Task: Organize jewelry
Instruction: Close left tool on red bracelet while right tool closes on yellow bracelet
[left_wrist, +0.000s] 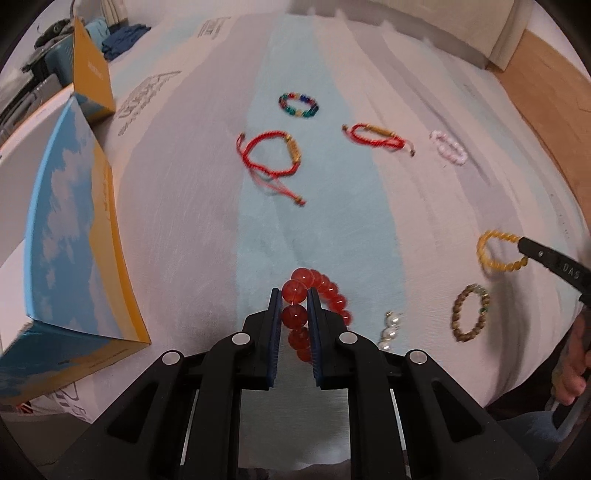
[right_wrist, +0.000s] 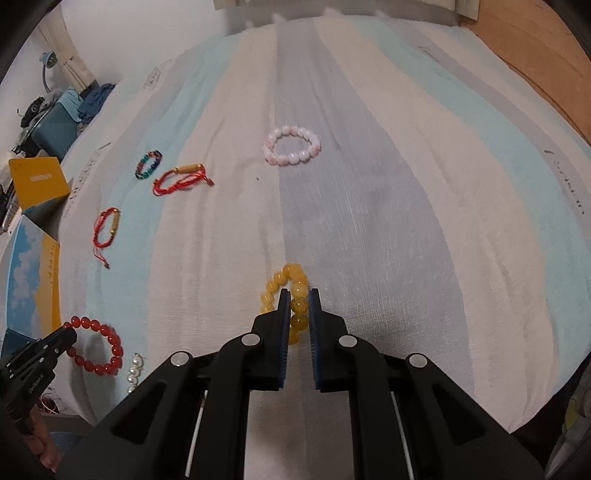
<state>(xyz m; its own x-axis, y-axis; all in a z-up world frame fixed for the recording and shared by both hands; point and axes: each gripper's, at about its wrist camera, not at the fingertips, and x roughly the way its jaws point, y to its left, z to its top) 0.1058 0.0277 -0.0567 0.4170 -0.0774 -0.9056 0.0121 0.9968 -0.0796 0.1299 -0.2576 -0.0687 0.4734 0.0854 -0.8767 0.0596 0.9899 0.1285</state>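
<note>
- Left fingers (left_wrist: 294, 295) clamped on red beads (left_wrist: 317, 306).
- Right fingers (right_wrist: 298, 295) clamped on yellow beads (right_wrist: 291, 295).
- Above striped bed (right_wrist: 369, 206); 6 other bracelets lying loose.

Two wrist fisheyes, angled down, sharing bedspread (left_wrist: 207, 221)

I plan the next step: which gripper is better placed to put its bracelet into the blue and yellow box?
Left. The left gripper, shut on the red bead bracelet, has the box right beside it; the right gripper is farther.
</note>
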